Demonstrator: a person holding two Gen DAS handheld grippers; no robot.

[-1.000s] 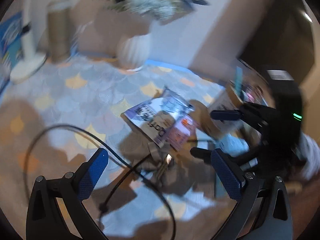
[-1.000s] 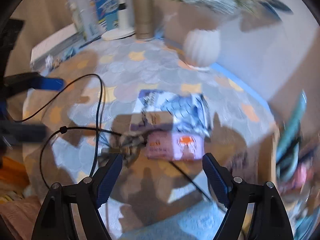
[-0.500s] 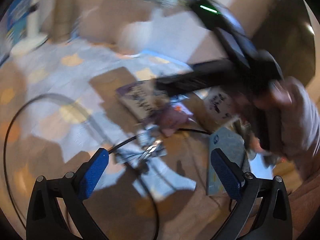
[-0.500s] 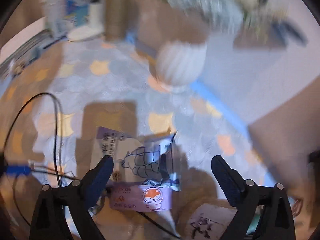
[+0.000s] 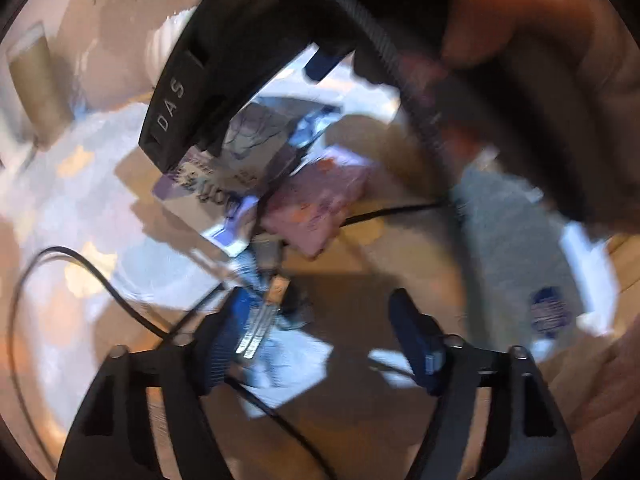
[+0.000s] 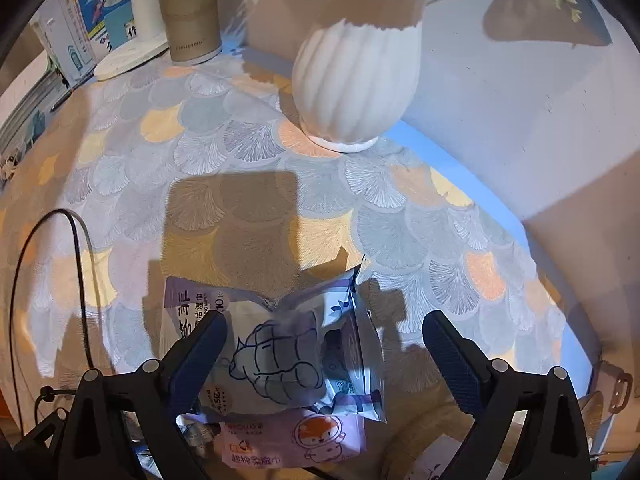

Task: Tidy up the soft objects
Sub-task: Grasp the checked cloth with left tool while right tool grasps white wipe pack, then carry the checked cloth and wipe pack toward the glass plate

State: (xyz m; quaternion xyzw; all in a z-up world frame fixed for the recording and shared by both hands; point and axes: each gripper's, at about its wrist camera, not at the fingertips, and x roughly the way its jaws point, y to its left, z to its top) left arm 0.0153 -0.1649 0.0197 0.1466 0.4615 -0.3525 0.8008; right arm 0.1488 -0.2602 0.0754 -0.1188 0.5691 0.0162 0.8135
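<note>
Right wrist view: our right gripper point(image 6: 322, 354) hangs low over the table point(image 6: 248, 152), fingers spread wide w/ nothing between the pads; the white wipes pack point(image 6: 276, 364) lies in the gap betw. them, flat on the cloth, not gripped. Just beneath it in the frame, touching or overlapping its near edge, lies the pink tissue pack point(image 6: 296, 442). Behind, well apart: white vase point(image 6: 356, 84), brown cylinder point(image 6: 188, 12), books point(image 6: 92, 16) at the far left edge; a black cable point(image 6: 44, 240) loops at left. Left wrist view (blurred): our left gripper point(image 5: 316, 336) is also spread, pads bare, above a small crumpled wrapper point(image 5: 264, 280) whose kind we cannot tell; the white wipes pack point(image 5: 224, 176) and the pink tissue pack point(image 5: 316, 208) show beyond it, w/ the other tool's black body crossing the top of the frame. A grey pouch point(image 5: 516, 264) lies at right. Progress, as we judge it: early. The packs lie in a loose heap mid-table, no sorted row or container visible, nothing lifted yet. Left to do: grip each pack and set it in place, approx. all of the job.
</note>
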